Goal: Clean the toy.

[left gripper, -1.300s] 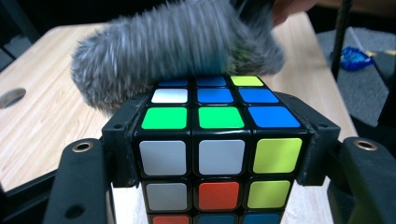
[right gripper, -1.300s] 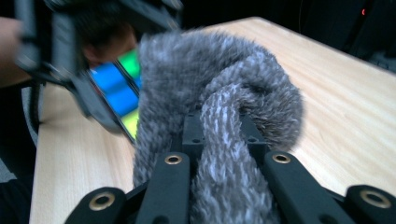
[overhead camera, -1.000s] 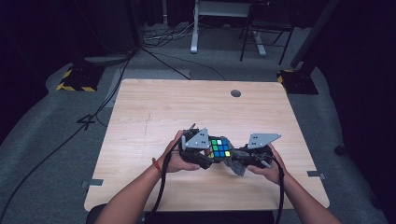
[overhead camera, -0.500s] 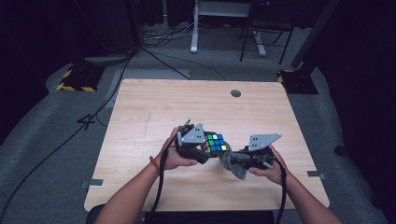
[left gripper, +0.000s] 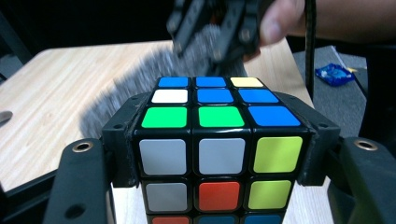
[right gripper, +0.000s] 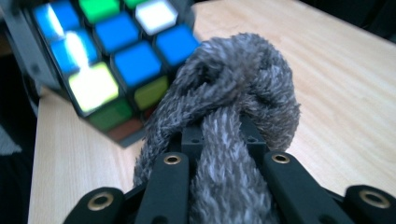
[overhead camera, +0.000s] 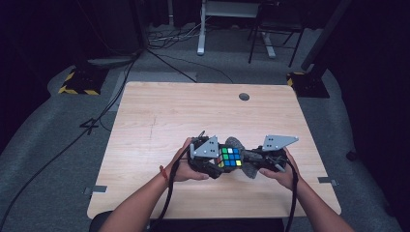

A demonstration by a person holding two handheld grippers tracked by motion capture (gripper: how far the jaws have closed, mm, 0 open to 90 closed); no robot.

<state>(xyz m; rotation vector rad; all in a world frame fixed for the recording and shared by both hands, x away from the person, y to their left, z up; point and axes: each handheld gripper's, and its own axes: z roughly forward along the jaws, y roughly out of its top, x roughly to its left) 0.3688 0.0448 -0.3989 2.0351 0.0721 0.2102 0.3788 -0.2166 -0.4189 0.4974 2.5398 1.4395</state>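
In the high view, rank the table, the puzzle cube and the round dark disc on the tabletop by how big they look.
1. table
2. puzzle cube
3. round dark disc, plainly smallest, though it lies farther from the camera.

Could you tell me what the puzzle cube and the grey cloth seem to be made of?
The puzzle cube looks like hard black plastic with smooth, glossy coloured tiles; light glints off them in the right gripper view. The grey cloth looks like a soft, fuzzy fabric, perhaps chenille or microfibre: short fibres stand out along its edges and it bunches into rounded folds.
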